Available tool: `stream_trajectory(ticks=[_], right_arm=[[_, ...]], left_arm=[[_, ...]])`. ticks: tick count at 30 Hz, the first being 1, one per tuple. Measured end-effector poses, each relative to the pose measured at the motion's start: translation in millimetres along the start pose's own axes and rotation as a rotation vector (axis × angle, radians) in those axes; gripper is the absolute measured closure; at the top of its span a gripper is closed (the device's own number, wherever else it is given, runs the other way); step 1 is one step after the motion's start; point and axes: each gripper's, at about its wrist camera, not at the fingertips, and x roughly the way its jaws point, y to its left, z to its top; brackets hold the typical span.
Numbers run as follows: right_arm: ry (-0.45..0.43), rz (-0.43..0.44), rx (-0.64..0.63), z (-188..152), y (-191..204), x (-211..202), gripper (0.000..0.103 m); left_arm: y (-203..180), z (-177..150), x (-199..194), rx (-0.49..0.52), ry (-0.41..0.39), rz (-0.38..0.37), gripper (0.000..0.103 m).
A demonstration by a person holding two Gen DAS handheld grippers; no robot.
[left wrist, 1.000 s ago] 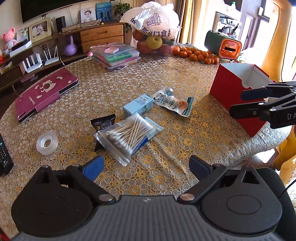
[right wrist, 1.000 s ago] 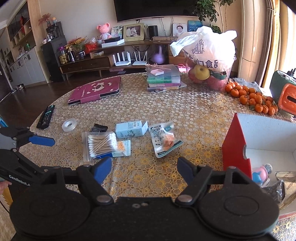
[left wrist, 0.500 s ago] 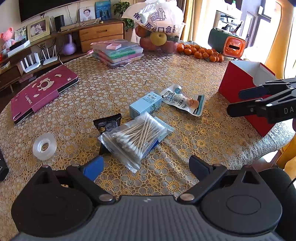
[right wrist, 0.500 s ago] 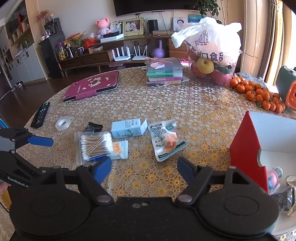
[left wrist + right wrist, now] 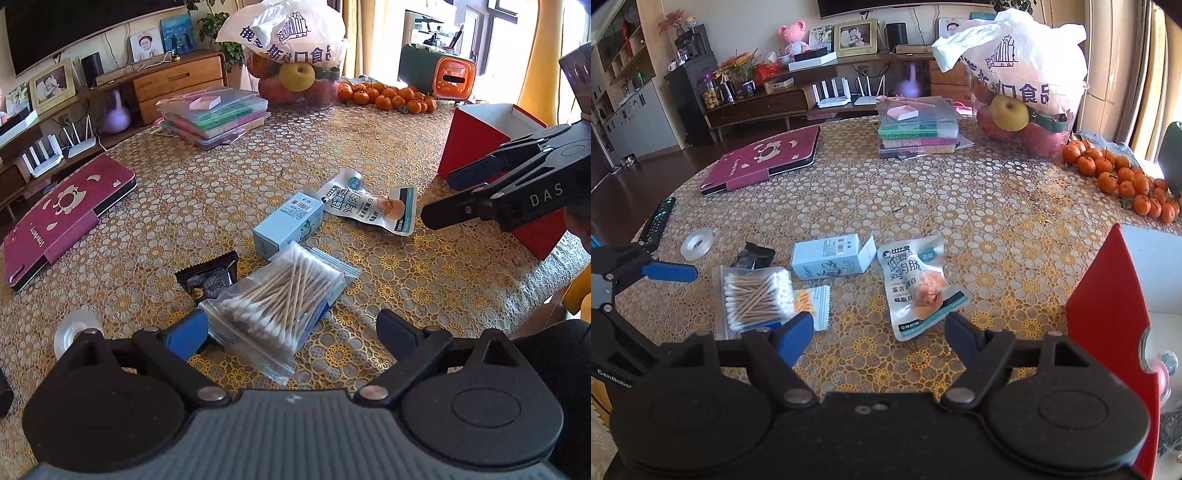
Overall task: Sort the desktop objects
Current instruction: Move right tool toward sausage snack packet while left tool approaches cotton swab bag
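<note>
Seen from the right wrist, the left claw (image 5: 670,271) comes in at the far left, one blue finger pad (image 5: 669,272) showing above the tabletop (image 5: 997,221), with a roll of clear tape (image 5: 697,243) just beyond it. In its own view the left claw (image 5: 291,334) stands wide open and empty, and the zip bag of cotton swabs (image 5: 280,299) lies between its fingertips and just ahead, its near corner reaching back towards the claw body; whether the pads touch the bag I cannot tell. A black snack packet (image 5: 208,277) sits ahead of the left fingertip, partly under the bag. Beyond the swabs lies a light blue carton (image 5: 290,223) on its side, its flap open in the right wrist view. To the right of the carton is a white chicken-snack pouch (image 5: 919,286), whose near end lies between the fingertips of the right claw (image 5: 879,334), also wide open and gripping nothing. Far right of that claw stands the red box (image 5: 1108,314), open on top, with small items inside that are too hidden to name
</note>
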Motion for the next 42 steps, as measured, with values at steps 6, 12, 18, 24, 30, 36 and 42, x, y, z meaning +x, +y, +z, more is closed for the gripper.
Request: stream_trajectory(ticks=[6, 12, 18, 24, 30, 36, 42], right_arm=[[0.020, -0.009, -0.022, 7, -4, 18, 0.025], [0.032, -0.015, -0.037, 17, -8, 36, 0.025], [0.051, -0.023, -0.059, 26, -12, 58, 0.025], [0.081, -0.029, -0.099, 29, -17, 77, 0.025], [0.108, -0.026, -0.141, 33, -20, 92, 0.025], [0.119, -0.021, -0.177, 34, -20, 102, 0.025], [0.109, -0.023, -0.180, 37, -25, 107, 0.025]], left_arm=[[3, 5, 9, 0.020, -0.002, -0.008, 0.005], [3, 7, 20, 0.026, 0.001, -0.007, 0.005], [6, 10, 28, 0.029, 0.008, -0.005, 0.008], [8, 12, 34, 0.032, 0.014, -0.011, 0.008], [7, 14, 39, 0.046, 0.015, -0.013, 0.012], [7, 13, 44, 0.055, 0.020, -0.010, 0.013], [5, 13, 47, 0.067, 0.019, -0.007, 0.015]])
